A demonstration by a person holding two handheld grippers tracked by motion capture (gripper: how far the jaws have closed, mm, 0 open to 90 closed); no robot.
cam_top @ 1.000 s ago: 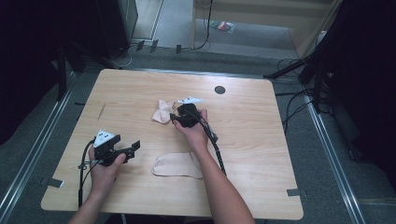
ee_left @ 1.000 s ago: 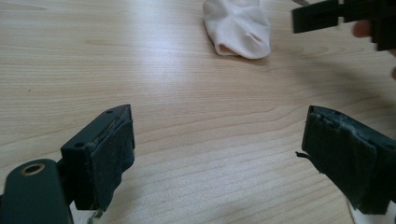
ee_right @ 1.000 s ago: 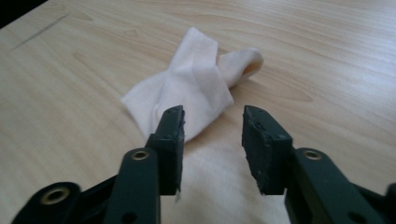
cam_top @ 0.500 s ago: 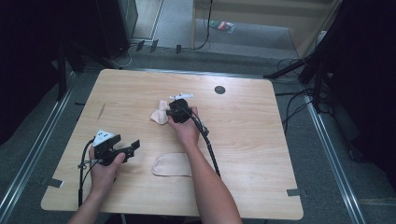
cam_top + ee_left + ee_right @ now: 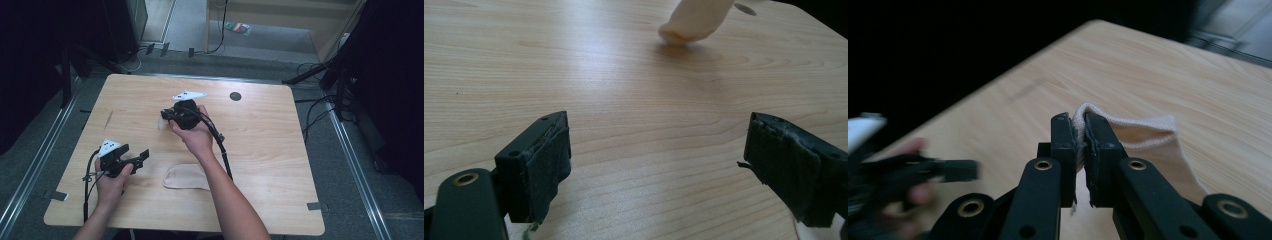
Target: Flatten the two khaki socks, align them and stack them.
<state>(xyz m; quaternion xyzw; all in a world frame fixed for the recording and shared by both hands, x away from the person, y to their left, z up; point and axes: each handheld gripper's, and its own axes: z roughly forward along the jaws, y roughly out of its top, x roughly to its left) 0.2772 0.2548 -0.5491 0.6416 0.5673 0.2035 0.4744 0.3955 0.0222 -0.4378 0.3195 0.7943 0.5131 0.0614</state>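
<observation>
- From above, my right gripper [image 5: 167,116] sits over the middle of the counter [image 5: 280,150], toward the far half, clamped on a beige sock [image 5: 161,123] that peeks out pale at the tip, just left of the tool.
- Same view: a second beige sock [image 5: 186,177] lies flat on the counter near the front edge, just beside my right forearm and well apart from the held one.
- Same view: my left gripper [image 5: 140,159] is low at the front-left of the counter, tip pointing right toward the flat sock, near it but not touching. Fingers apart, nothing between them.
- Same view: a small dark round hole [image 5: 235,96] sits in the counter near the far edge, to the right of the right gripper.
- Left gripper view: both fingers [image 5: 541,165] spread wide, bare wood grain between them. The held sock shows at the top edge as a pale rounded end [image 5: 694,22] hanging just above the counter, with its shadow on the wood below.
- Right gripper view: fingers [image 5: 1065,150] together on the ribbed cuff edge of the sock [image 5: 1148,137]; the fabric is pinched between the pads and the rest of it trails off to the right of the tool, above the counter.
- Right gripper view: the left gripper [image 5: 913,172] shows blurred at lower left, held in a hand; cannot read its state from here.
</observation>
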